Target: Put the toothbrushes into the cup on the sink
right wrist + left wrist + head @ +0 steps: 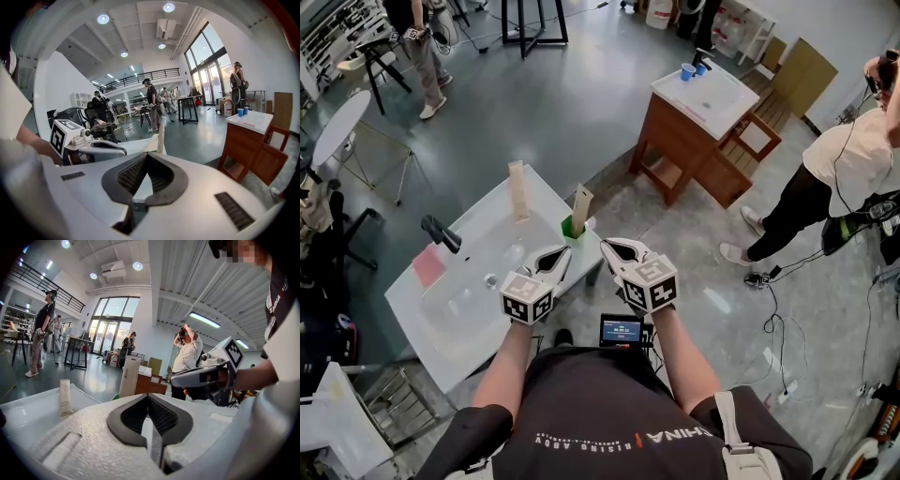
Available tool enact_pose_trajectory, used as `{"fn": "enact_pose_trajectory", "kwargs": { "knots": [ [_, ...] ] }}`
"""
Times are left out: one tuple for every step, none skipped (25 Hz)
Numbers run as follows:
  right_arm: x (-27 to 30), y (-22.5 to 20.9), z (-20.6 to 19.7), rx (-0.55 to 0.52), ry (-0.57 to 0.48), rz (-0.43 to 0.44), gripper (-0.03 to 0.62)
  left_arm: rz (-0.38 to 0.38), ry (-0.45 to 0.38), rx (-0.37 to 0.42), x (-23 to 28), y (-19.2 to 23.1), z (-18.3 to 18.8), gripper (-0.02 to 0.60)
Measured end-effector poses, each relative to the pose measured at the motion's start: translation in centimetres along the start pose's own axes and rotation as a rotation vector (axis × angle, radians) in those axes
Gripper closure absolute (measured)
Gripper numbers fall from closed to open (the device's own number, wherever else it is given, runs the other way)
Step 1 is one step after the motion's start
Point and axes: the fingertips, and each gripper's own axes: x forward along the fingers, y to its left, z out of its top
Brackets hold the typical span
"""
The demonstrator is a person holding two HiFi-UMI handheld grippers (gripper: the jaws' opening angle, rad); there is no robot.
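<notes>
Hovering | left gripper (565,251) jaws together, empty | right gripper (606,245) jaws together, empty

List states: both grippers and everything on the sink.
left gripper: shut, empty
right gripper: shut, empty
green cup: upright at the sink edge
tall pack: standing in the cup, slightly tilted
tube: upright on the sink top, apart from the cup
pink pad: lying flat beside the faucet
faucet: no water visible
</notes>
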Motion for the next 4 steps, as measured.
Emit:
{"fn": "enact_pose_trajectory", "kwargs": {
  "knots": [
    [0.03,0.01,0.05,0.001,-0.001,0.001,0.586,0.001,0.0,0.001,-0.02,0.03,0.02,0.571],
    [0.06,0.01,0.11,0.002,-0.002,0.002,0.586,0.002,0.0,0.001,-0.03,0.05,0.05,0.571],
    [0.08,0.02,0.18,0.003,-0.003,0.002,0.586,0.003,0.0,0.001,-0.04,0.06,0.08,0.571],
    [0.1,0.02,0.23,0.004,-0.003,0.003,0.586,0.004,0.0,0.0,-0.05,0.07,0.12,0.571]
  ]
}}
